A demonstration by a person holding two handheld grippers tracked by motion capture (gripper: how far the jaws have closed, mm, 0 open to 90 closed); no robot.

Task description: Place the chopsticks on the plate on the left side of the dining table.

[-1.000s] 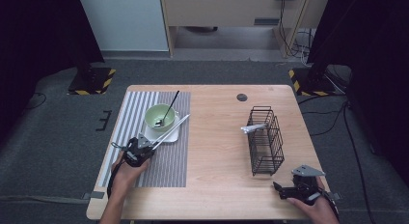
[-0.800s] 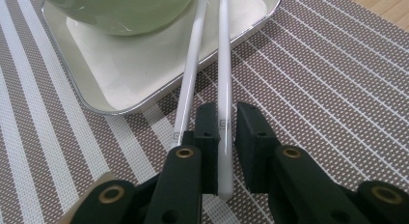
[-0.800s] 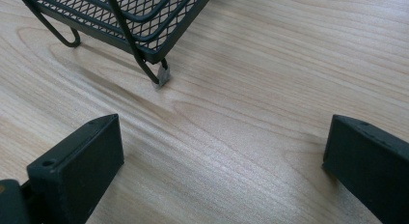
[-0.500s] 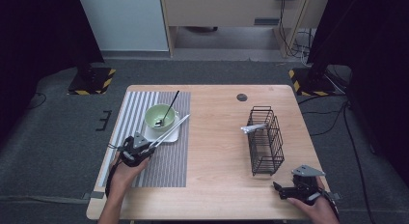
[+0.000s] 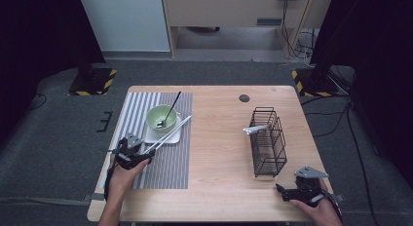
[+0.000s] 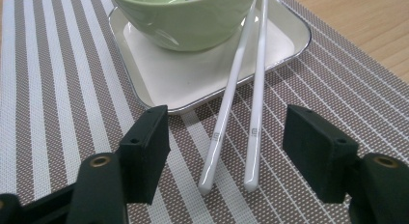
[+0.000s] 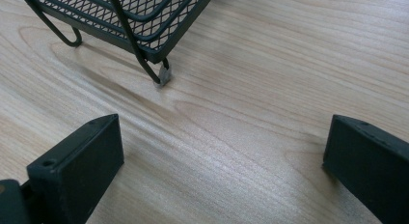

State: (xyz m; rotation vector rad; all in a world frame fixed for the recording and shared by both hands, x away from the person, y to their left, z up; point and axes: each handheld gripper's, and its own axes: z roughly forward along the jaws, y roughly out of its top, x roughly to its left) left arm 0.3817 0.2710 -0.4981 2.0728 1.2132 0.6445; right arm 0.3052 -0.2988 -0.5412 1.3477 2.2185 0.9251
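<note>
Two white chopsticks [image 5: 168, 135] lean on the rim of a white square plate [image 5: 151, 136], their near ends resting on the striped placemat [image 5: 170, 162]. A green bowl [image 5: 160, 118] with a black spoon [image 5: 171, 106] stands on the plate. My left gripper [image 5: 145, 149] sits at the chopsticks' near ends. Its jaws have just been opening. In the left gripper view the chopsticks [image 6: 255, 113] lie between the left gripper's [image 6: 226, 122] spread jaws, touching neither pad. My right gripper [image 5: 281, 191] rests open at the table's front right, with bare wood between the jaws of the right gripper [image 7: 226, 132].
A black wire basket [image 5: 268, 143] stands right of centre with a metal utensil [image 5: 255, 129] poking out of its left side; its foot and mesh floor [image 7: 144, 11] are just beyond my right gripper. A small dark disc [image 5: 244, 98] lies near the far edge.
The left gripper's jaws, shut on the chopsticks' ends a second ago, have spread and let them go. The chopsticks lie on the plate rim and mat. The right gripper has not moved.
</note>
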